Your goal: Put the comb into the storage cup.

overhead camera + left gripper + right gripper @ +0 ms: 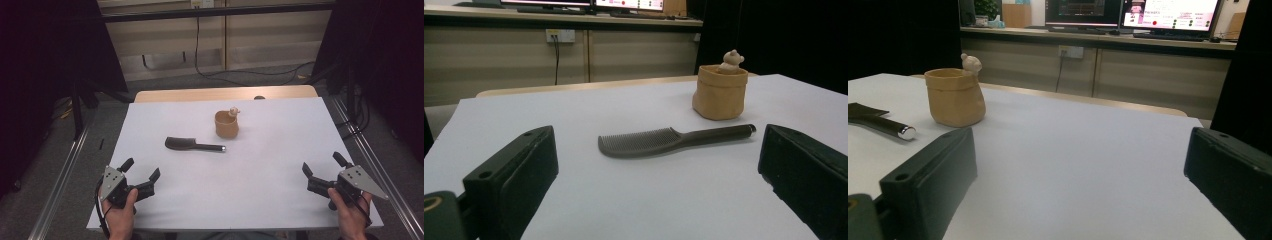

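combs: 1 [194, 145] | tan pots: 1 [226, 125] | bear figures: 1 [233, 111] | tools: 2 [142, 173] [321, 169]

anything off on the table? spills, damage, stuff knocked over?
Nothing stands out. The comb lies flat and whole; the tan cup behind it stands upright, a small bear figure at its rim. No spill. Left gripper and right gripper are open, clear of both.

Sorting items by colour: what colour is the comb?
The dark grey plastic comb has a silver handle tip; left gripper view shows it best.
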`<state>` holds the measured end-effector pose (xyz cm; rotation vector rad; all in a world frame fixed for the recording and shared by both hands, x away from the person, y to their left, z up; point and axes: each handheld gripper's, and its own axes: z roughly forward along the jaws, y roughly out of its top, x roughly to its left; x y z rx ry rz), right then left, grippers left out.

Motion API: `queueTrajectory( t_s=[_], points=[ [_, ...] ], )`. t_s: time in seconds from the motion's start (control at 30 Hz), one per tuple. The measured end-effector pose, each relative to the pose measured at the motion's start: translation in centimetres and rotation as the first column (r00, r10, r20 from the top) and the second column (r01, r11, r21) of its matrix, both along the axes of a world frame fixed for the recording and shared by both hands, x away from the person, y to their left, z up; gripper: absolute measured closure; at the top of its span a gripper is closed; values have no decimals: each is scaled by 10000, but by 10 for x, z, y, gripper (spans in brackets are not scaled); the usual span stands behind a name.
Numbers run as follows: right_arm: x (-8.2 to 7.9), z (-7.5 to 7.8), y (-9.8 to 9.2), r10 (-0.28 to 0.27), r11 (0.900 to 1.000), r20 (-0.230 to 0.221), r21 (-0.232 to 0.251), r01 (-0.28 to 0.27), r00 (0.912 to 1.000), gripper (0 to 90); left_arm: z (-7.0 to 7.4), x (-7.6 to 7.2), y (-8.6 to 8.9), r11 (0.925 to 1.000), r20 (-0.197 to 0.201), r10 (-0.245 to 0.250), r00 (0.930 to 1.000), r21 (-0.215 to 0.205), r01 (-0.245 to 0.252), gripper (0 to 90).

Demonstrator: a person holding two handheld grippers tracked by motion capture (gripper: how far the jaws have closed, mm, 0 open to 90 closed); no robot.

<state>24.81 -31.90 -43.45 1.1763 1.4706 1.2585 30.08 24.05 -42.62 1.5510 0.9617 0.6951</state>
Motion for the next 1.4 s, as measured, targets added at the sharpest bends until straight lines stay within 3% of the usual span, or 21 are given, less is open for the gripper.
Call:
queueTrajectory(
  t_s=[0.23,0.3,0.4,0.47,0.6,0.73,0.8,0.9,1.07,1.1,1.2,1.4],
  points=[
    [1,-1,0,84,10000,-33,14,-84,10000,0,1,4,-3,9994,-276,-335,9991,-32,334,29],
    [1,-1,0,107,9999,-49,26,-107,9999,0,1,6,-2,9972,-523,-684,9963,-335,667,27],
    [2,-1,0,149,9999,-71,45,-149,9999,0,2,10,-3,9959,-555,-747,9957,-558,716,26],
    [2,-1,0,167,9998,-78,62,-166,9998,0,2,12,-3,9961,-525,-798,9954,-426,776,26],
    [3,-2,1,232,9997,-100,86,-231,9997,0,3,15,-8,9930,-713,-1032,9921,-648,987,35],
    [4,-2,1,331,9994,-168,112,-329,9993,0,5,19,-11,9859,-948,-1556,9833,-763,1487,38],
    [4,-2,2,394,9991,-177,151,-391,9991,0,7,20,-15,9850,-926,-1622,9824,-740,1556,41],
    [4,-3,2,448,9989,-230,138,-445,9987,0,13,24,-24,9869,-691,-1606,9846,-250,1592,42],
    [3,-3,2,421,9990,-242,140,-418,9988,0,17,26,-29,9812,-846,-1927,9776,-207,1917,41],
    [3,-3,2,437,9989,-228,169,-433,9988,0,17,26,-31,9794,-562,-2015,9779,-214,2006,38],
    [4,-3,2,475,9988,-294,130,-471,9984,0,18,27,-33,9783,-327,-2067,9779,-186,2062,30],
    [4,-3,1,486,9987,-295,151,-482,9984,0,20,37,-39,9714,-290,-2372,9710,-152,2368,34]
  ],
)
